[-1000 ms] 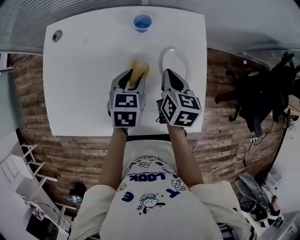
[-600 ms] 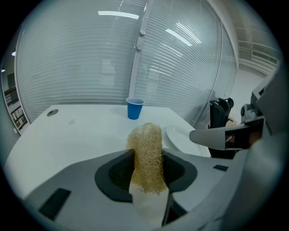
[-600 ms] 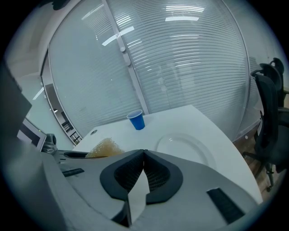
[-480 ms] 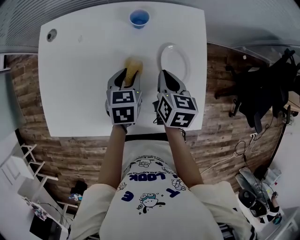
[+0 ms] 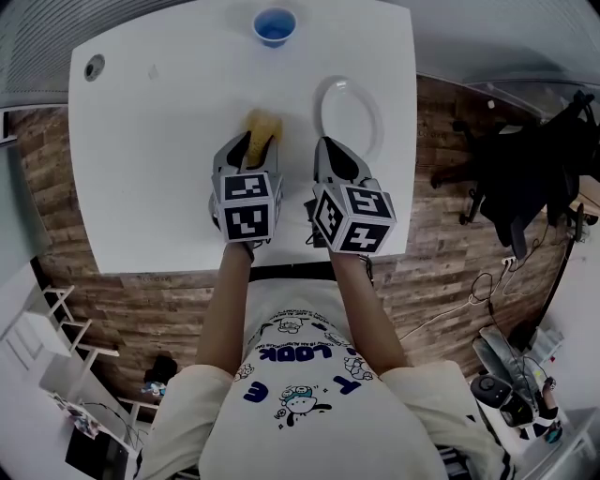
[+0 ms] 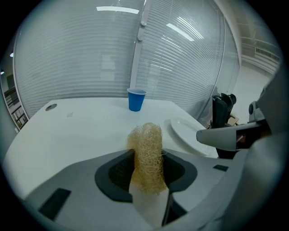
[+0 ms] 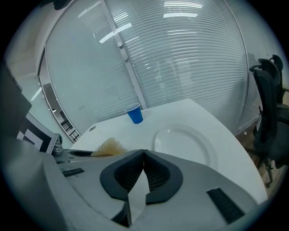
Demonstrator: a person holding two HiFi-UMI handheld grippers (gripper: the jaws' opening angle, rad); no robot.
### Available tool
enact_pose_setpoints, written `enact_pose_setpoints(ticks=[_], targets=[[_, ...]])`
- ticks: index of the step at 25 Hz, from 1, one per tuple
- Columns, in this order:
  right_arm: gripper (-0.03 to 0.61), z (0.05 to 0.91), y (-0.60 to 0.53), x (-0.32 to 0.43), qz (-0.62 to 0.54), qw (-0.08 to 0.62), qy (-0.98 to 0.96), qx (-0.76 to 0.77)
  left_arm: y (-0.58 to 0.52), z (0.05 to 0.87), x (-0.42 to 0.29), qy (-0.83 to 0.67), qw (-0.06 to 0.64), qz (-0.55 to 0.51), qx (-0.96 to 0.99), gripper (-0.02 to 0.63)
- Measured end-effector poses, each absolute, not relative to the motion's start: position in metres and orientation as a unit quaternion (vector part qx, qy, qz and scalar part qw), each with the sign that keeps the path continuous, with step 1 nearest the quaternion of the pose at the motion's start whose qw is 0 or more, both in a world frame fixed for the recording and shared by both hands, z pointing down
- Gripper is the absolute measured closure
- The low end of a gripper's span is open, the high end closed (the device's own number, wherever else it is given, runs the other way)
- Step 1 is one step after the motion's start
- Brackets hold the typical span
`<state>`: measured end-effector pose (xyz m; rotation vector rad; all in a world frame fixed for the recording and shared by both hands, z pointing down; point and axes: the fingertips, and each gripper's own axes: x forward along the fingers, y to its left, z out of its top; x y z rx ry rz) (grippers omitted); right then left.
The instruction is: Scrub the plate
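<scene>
L gripper (image 5: 251, 142) grips loofah (image 5: 263, 124), R gripper (image 5: 328, 143) closed, empty; best pin plate (image 5: 349, 114) by bench (image 5: 141, 159) right edge w/ R, scrub flat

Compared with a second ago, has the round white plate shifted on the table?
No. The round white plate keeps its gap to the white table's right edge and the blue cup.

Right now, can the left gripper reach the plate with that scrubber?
Probably yes. Only bare table lies between the left gripper, shut on the scrubber, and the plate; the right gripper sits by its near rim, beside that path.
</scene>
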<state>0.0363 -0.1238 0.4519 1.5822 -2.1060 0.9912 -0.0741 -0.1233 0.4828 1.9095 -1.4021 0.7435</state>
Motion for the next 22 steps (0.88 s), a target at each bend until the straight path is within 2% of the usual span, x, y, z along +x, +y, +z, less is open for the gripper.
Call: enact_pose_setpoints(ticks=[22], targets=[[0.584,0.450,-0.123,0.035,0.352,0.156,-0.736,0.556,-0.125,0.476,-0.068,-0.534,0.306,0.273,0.739,0.347]])
